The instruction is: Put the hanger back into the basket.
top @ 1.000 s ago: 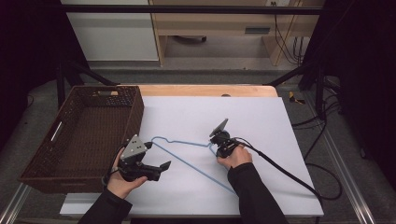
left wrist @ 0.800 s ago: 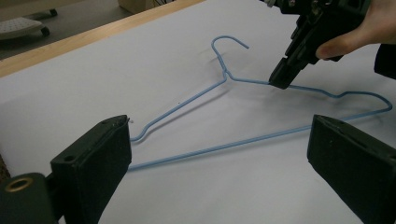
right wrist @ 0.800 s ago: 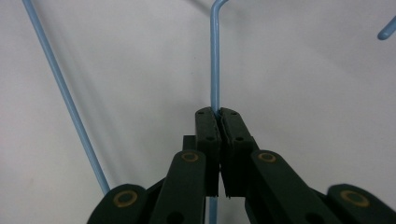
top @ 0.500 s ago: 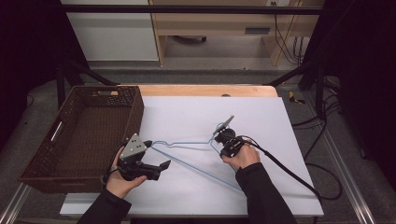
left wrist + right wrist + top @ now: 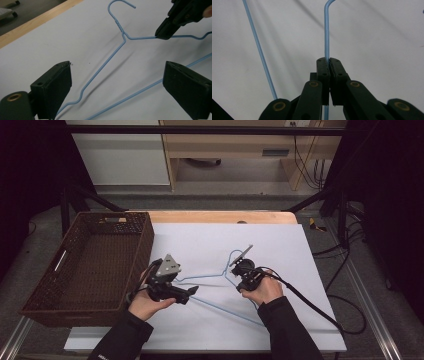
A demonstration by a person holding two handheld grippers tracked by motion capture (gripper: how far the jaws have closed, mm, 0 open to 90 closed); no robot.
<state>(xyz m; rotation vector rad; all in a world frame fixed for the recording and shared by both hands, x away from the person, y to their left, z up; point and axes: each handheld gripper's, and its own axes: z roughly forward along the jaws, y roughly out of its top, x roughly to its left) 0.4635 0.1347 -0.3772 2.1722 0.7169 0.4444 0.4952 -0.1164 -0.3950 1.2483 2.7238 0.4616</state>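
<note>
Blue wire, the hanger (image 5: pixel 220 282) lies across the white sheet (image 5: pixel 300 270) in the middle of the table, its hook pointing away from me. My right claw (image 5: pixel 328 61) is pinched tight on one shoulder wire near the neck. My left claw (image 5: pixel 117 87) gapes wide, empty, over the other shoulder. The wicker basket (image 5: pixel 45 305) sits at my left.
</note>
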